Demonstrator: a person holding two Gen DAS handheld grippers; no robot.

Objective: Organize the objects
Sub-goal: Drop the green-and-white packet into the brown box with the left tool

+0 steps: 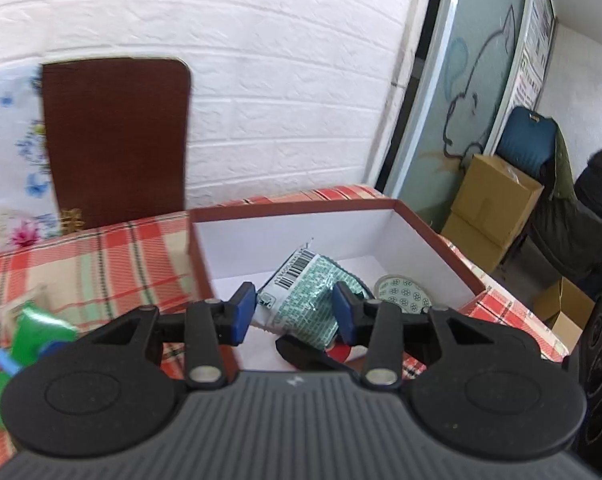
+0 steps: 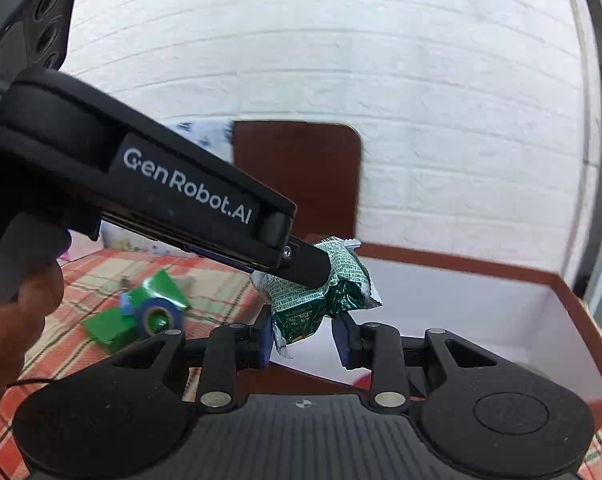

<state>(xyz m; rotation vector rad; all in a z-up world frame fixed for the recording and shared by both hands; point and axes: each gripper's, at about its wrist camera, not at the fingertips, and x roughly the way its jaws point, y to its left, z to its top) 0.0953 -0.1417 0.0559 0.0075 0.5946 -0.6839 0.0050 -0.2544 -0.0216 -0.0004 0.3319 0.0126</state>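
Observation:
A crumpled green snack packet (image 1: 305, 300) with a barcode hangs over an open red-brown box (image 1: 293, 208) with a white inside. My left gripper (image 1: 293, 316) is shut on it, blue pads pressing both sides. In the right wrist view the same packet (image 2: 321, 304) sits between the pads of my right gripper (image 2: 304, 338), which is shut on its lower part. One left finger (image 2: 313, 268) comes in from the left and clamps the packet's top. The box (image 2: 461, 260) lies just beyond. A round patterned lid (image 1: 401, 294) lies inside the box.
Green packets and a blue tape roll (image 2: 157, 316) lie on the plaid tablecloth (image 1: 101, 264) left of the box. A brown board (image 1: 117, 140) leans on the white brick wall. Cardboard boxes (image 1: 493, 208) and a person (image 1: 601, 184) are off to the right.

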